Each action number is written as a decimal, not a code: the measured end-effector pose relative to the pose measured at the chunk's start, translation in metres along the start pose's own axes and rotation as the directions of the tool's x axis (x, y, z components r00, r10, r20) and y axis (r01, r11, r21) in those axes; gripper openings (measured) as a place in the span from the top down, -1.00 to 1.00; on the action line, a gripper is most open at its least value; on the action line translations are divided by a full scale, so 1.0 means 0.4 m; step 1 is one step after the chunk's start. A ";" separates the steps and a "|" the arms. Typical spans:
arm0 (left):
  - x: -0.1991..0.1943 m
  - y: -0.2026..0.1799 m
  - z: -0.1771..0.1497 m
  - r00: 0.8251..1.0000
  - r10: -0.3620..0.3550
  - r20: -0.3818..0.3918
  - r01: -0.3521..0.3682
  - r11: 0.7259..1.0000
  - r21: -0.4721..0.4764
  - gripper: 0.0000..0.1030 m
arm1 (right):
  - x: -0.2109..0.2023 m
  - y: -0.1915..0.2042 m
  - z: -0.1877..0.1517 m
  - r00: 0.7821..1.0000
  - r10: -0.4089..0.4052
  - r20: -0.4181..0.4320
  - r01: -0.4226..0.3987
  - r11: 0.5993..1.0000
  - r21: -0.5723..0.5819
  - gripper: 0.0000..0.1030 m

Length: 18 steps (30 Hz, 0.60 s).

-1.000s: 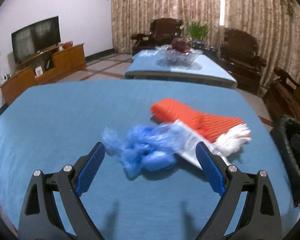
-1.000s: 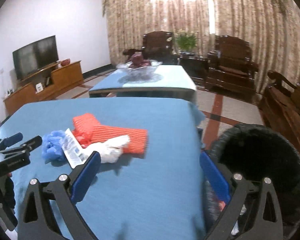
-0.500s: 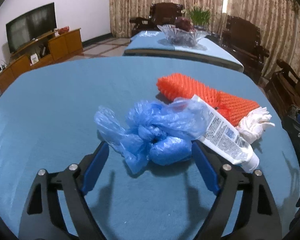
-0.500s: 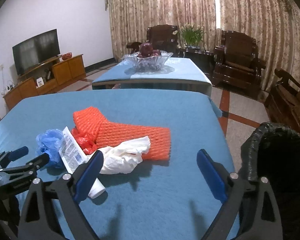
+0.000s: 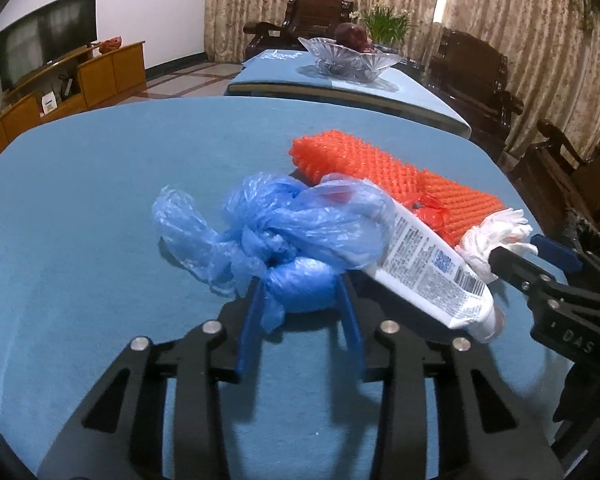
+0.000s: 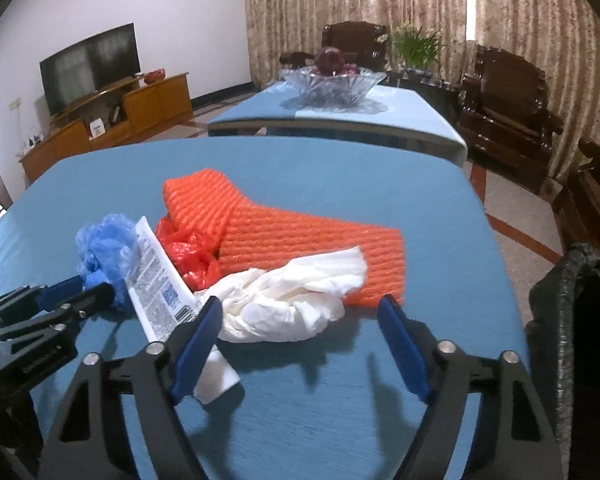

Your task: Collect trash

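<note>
Trash lies heaped mid-table, none of it binned so far as I can see. Farthest toward nine o'clock is the knotted blue plastic bag (image 5: 284, 236); the left gripper (image 5: 300, 292) has its fingers pinched on the bag's lower bulge, though it rests on the table (image 5: 80, 200) unlifted. Next comes a white printed tube (image 5: 432, 264), then red crumpled plastic (image 6: 188, 256) and orange foam netting (image 6: 300, 236). At three o'clock of these, a white bag (image 6: 288, 300) sits before the right gripper (image 6: 300, 328), fingers spread wide and holding nothing. The black-lined bin (image 6: 580, 300) waits off the table's edge. All the carrying remains.
</note>
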<state>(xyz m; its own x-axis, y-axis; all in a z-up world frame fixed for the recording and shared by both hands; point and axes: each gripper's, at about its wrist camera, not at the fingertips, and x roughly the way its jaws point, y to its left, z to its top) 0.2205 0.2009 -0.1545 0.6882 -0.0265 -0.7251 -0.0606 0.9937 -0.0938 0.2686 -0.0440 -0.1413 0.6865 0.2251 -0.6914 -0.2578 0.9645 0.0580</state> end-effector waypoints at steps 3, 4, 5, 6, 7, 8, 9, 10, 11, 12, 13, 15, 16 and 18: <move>-0.001 -0.003 -0.003 1.000 0.004 0.006 -0.004 1.000 0.006 0.41 | 0.014 0.006 -0.005 0.998 0.059 -0.030 -0.059 0.998 0.005 0.05; -0.002 -0.004 -0.003 1.000 0.004 0.007 -0.004 1.000 0.006 0.48 | 0.015 0.008 -0.007 0.997 0.073 -0.035 -0.073 0.997 0.006 0.16; -0.003 -0.004 -0.003 1.000 0.004 0.007 -0.004 1.000 0.006 0.56 | 0.012 0.012 -0.008 0.997 0.074 -0.035 -0.074 0.997 0.003 0.17; -0.005 -0.005 -0.002 1.000 0.003 0.009 -0.003 1.000 0.004 0.61 | 0.010 0.014 -0.008 0.997 0.076 -0.034 -0.076 0.997 -0.008 0.23; -0.007 -0.004 -0.002 1.000 0.004 0.010 -0.004 1.000 0.004 0.69 | 0.009 0.017 -0.009 0.996 0.080 -0.035 -0.080 0.997 -0.013 0.30; -0.011 -0.004 -0.002 1.000 0.001 0.013 -0.001 1.000 0.002 0.75 | 0.007 0.018 -0.010 0.996 0.086 -0.034 -0.086 0.996 -0.012 0.34; -0.013 -0.005 -0.001 1.000 0.004 0.015 -0.004 1.000 0.002 0.77 | 0.005 0.017 -0.010 0.995 0.090 -0.035 -0.090 0.996 -0.008 0.43; -0.016 -0.006 -0.001 1.000 0.005 0.016 -0.005 1.000 0.001 0.83 | 0.003 0.016 -0.010 0.995 0.091 -0.036 -0.091 0.996 -0.008 0.48; -0.019 -0.006 -0.003 1.000 0.006 0.018 -0.006 1.000 0.000 0.92 | -0.001 0.017 -0.010 0.995 0.090 -0.033 -0.090 0.996 -0.010 0.51; -0.023 -0.006 -0.004 1.000 0.004 0.020 -0.004 1.000 -0.002 0.99 | -0.005 0.017 -0.008 0.996 0.088 -0.031 -0.088 0.996 -0.013 0.54; -0.026 -0.007 -0.004 1.000 0.008 0.022 -0.008 1.000 -0.005 1.00 | -0.012 0.018 -0.008 0.996 0.085 -0.027 -0.086 0.996 -0.021 0.57; -0.034 -0.009 -0.003 0.999 0.023 0.029 -0.023 1.000 -0.003 1.00 | -0.030 0.021 -0.005 0.997 0.072 -0.008 -0.072 0.997 -0.031 0.57; -0.040 -0.009 -0.002 0.999 0.026 0.033 -0.026 1.000 -0.005 1.00 | -0.037 0.023 -0.004 0.998 0.069 -0.001 -0.069 0.997 -0.033 0.57; -0.052 -0.009 -0.003 0.999 0.031 0.040 -0.031 0.999 -0.008 1.00 | -0.059 0.021 0.000 0.998 0.058 0.016 -0.057 0.998 -0.035 0.57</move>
<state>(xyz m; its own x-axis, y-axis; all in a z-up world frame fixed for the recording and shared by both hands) 0.2055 0.1980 -0.1397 0.7143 0.0089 -0.6998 -0.0879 0.9931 -0.0771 0.2503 -0.0411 -0.1244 0.6810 0.2828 -0.6755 -0.3207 0.9444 0.0721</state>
